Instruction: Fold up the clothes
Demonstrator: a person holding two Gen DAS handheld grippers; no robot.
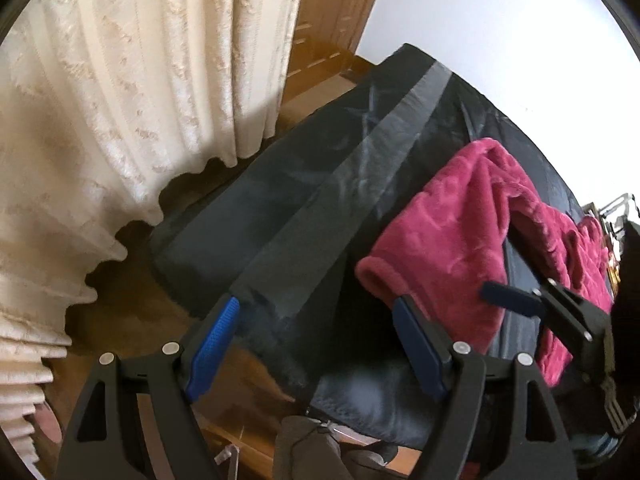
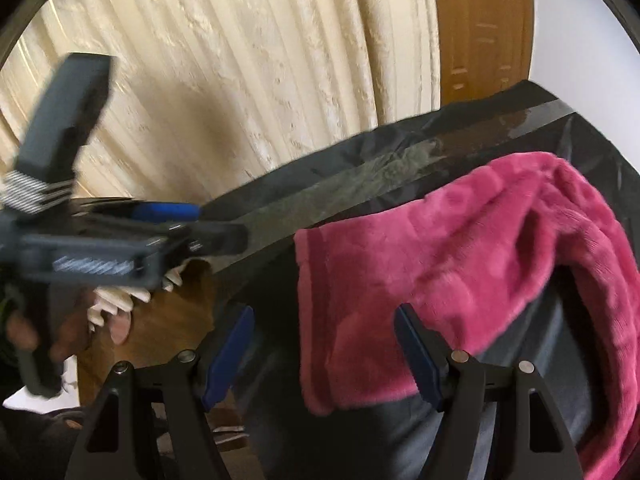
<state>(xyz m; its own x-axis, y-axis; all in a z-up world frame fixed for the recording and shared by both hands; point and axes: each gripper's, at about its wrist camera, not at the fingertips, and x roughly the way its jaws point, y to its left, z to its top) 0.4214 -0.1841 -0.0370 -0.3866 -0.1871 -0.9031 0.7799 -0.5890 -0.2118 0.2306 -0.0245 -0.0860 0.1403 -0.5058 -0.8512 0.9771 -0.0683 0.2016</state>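
Note:
A pink fleece garment (image 1: pixel 460 224) lies rumpled on a dark covered surface (image 1: pixel 280 208). One hemmed end points toward me. My left gripper (image 1: pixel 316 304) stands open over the surface's near edge; its right finger (image 1: pixel 420 344) is just by the garment's hem, with nothing held. In the right wrist view the pink fleece garment (image 2: pixel 460 256) fills the right half. My right gripper (image 2: pixel 324 316) is open, and the garment's near corner lies in the gap between its pads, not clamped. The right gripper's finger (image 1: pixel 508 298) shows over the garment.
A grey tape strip (image 1: pixel 360 160) runs across the dark cover. A cream curtain (image 1: pixel 140 80) hangs at the left above a wooden floor (image 1: pixel 132 312). A wooden door (image 2: pixel 484 32) and a white wall (image 1: pixel 500 20) stand behind. A hand (image 2: pixel 24 332) holds the blurred left gripper.

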